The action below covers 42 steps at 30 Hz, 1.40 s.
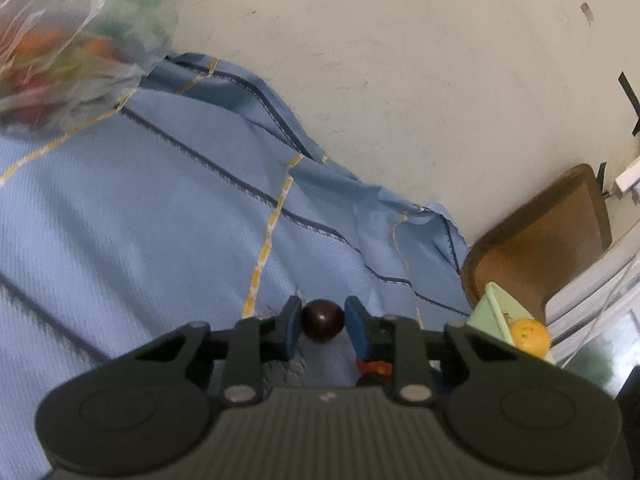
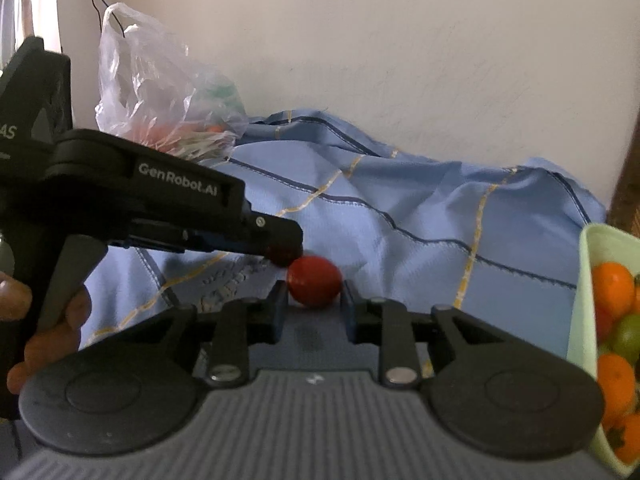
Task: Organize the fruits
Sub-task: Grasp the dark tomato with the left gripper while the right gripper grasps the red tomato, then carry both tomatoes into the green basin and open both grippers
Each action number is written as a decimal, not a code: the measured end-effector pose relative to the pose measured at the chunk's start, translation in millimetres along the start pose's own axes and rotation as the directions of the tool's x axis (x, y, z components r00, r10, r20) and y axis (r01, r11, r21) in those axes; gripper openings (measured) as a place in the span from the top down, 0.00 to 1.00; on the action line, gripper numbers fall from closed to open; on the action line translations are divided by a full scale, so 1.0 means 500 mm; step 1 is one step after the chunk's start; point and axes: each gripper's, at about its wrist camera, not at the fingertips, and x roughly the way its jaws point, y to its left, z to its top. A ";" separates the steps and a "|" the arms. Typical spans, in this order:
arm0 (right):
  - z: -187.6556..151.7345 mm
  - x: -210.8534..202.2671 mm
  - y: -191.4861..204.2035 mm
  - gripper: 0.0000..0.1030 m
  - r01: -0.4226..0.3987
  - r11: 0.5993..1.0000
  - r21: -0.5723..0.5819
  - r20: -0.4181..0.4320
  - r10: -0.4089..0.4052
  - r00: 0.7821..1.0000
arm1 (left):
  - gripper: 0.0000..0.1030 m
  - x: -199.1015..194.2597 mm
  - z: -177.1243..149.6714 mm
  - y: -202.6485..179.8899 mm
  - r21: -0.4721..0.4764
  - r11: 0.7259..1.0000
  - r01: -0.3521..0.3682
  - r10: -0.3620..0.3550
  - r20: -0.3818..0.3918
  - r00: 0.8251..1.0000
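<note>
Blue striped cloth (image 2: 400, 216) spreads beneath and ahead of both jaws. Clear plastic bag (image 2: 160, 96), far ahead-left of right jaws, holds unsorted fruit. Pale green tray (image 2: 582, 300), right of right jaws, part-filled with oranges: sorting judged midway. Left gripper (image 1: 322, 320) jaws clamp dark round fruit (image 1: 322, 320). Right gripper (image 2: 314, 300) jaws grip red oval fruit (image 2: 314, 286).

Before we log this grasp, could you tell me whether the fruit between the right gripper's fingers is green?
No, the fruit between the right gripper's fingers is plainly red.
</note>
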 end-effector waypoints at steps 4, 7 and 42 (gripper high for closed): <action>-0.019 -0.044 -0.009 0.70 -0.012 1.000 0.014 0.011 0.012 1.000 | 0.76 -0.021 -0.041 -0.014 -0.015 0.999 0.048 -0.048 -0.021 0.999; -0.049 -0.083 -0.014 0.70 -0.015 1.000 0.003 -0.002 0.015 1.000 | 0.76 -0.045 -0.081 -0.031 -0.022 0.996 0.091 -0.092 -0.041 0.995; -0.152 -0.332 -0.324 0.50 0.258 0.878 0.403 0.336 -0.404 0.851 | 0.55 0.115 -0.141 -0.425 0.360 0.927 0.104 -0.082 -0.075 0.994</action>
